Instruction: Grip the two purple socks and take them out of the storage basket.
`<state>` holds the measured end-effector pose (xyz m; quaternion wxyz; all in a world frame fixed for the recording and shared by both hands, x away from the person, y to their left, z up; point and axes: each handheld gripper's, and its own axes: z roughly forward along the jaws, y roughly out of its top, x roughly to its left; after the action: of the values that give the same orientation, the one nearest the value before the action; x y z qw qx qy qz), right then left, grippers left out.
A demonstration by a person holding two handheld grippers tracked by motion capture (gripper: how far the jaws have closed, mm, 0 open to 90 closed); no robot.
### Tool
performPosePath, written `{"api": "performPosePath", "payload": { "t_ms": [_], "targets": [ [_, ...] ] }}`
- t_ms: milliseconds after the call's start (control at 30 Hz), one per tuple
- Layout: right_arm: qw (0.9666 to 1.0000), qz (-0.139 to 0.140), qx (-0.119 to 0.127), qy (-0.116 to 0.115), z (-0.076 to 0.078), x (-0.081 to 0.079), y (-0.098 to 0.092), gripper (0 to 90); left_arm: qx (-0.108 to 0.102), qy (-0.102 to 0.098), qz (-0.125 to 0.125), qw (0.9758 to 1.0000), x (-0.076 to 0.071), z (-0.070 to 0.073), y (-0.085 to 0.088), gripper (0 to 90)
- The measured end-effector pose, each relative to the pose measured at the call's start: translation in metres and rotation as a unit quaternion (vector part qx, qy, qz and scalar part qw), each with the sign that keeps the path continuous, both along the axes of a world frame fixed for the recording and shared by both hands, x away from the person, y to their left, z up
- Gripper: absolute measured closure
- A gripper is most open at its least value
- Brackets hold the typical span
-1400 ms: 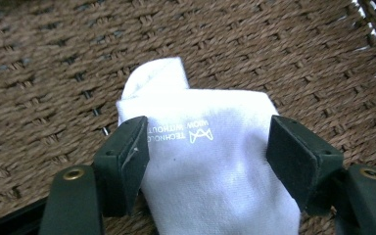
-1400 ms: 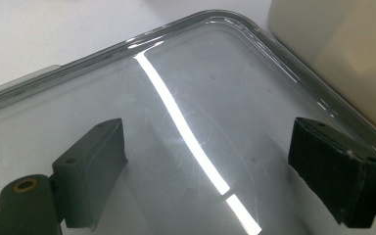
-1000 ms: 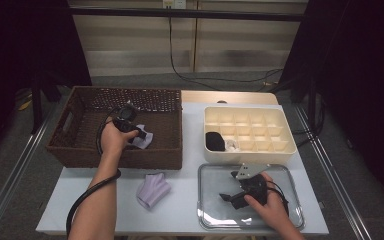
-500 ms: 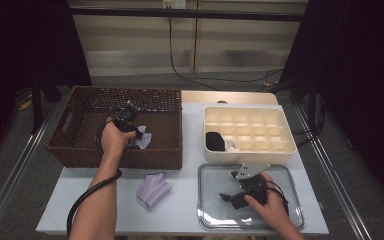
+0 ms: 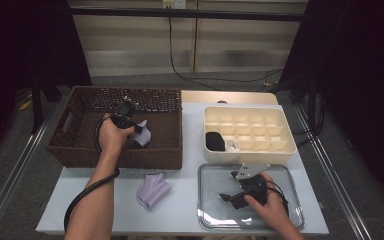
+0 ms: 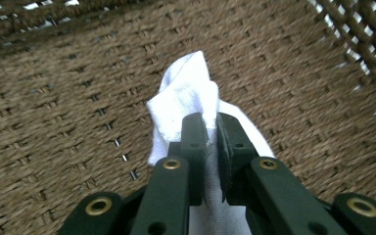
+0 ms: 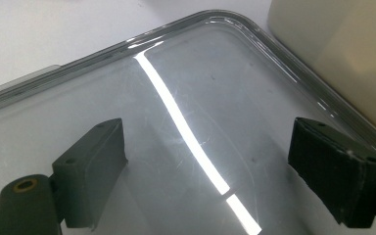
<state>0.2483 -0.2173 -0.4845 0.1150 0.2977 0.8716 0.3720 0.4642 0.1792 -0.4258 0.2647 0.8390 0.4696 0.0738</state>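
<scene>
Inside the brown wicker basket (image 5: 125, 161) my left gripper (image 5: 138, 130) has just been closing its jaws, and it now pinches a white cloth (image 5: 144, 138). In the left gripper view the cloth (image 6: 183, 93) bunches up between the pads of that gripper (image 6: 210, 122) above the woven basket floor (image 6: 54, 98). My right gripper (image 5: 228, 197) rests over the clear plastic tray (image 5: 282, 220) at the front right. Its jaws stand wide apart, with nothing between them, in the right gripper view (image 7: 215, 152) above the tray (image 7: 186, 73).
A cream box with many compartments (image 5: 250, 152) stands behind the tray, with a black bundle (image 5: 214, 141) and a small white item (image 5: 231, 146) in its front-left cells. Its wall (image 7: 342, 49) shows beside the tray. A lilac cloth (image 5: 152, 189) lies on the table in front of the basket.
</scene>
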Motion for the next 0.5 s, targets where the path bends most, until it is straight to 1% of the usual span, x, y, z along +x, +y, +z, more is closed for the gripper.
{"api": "performPosePath", "payload": {
  "t_ms": [67, 100, 167, 200, 267, 300, 333, 400, 500],
  "targets": [
    [1.0000, 0.000, 0.000, 0.000, 0.000, 0.000, 0.000, 13.4, -0.001, -0.003, 0.002, 1.0000, 0.001, 0.006, -0.001, 82.9],
    [1.0000, 0.000, 0.000, 0.000, 0.000, 0.000, 0.000, 13.3, -0.007, -0.002, 0.003, 1.0000, 0.002, 0.008, -0.002, 82.9],
    [1.0000, 0.000, 0.000, 0.000, 0.000, 0.000, 0.000, 13.4, -0.006, -0.008, 0.003, 0.9999, 0.003, 0.014, -0.002, 82.9],
    [1.0000, 0.000, 0.000, 0.000, 0.000, 0.000, 0.000, 13.3, -0.010, -0.007, 0.005, 0.9999, 0.003, 0.016, -0.003, 82.9],
    [1.0000, 0.000, 0.000, -0.001, 0.000, 0.000, 0.000, 13.3, -0.007, -0.011, -0.001, 0.9999, 0.004, 0.021, -0.003, 82.9],
    [1.0000, 0.000, 0.000, 0.000, 0.000, 0.000, 0.000, 13.3, -0.012, -0.012, -0.001, 0.9999, 0.004, 0.025, -0.003, 82.9],
    [1.0000, 0.000, 0.000, 0.000, 0.000, 0.000, 0.000, 13.3, -0.016, -0.009, 0.003, 0.9998, 0.003, 0.027, -0.003, 82.9],
    [1.0000, 0.000, 0.000, 0.000, 0.000, 0.000, 0.000, 13.3, -0.015, -0.003, 0.001, 0.9999, 0.002, 0.032, -0.002, 82.9],
    [1.0000, 0.000, 0.000, 0.000, 0.000, 0.000, 0.000, 13.3, -0.019, -0.002, 0.005, 0.9998, 0.000, 0.039, 0.000, 82.9]
  ]
}}
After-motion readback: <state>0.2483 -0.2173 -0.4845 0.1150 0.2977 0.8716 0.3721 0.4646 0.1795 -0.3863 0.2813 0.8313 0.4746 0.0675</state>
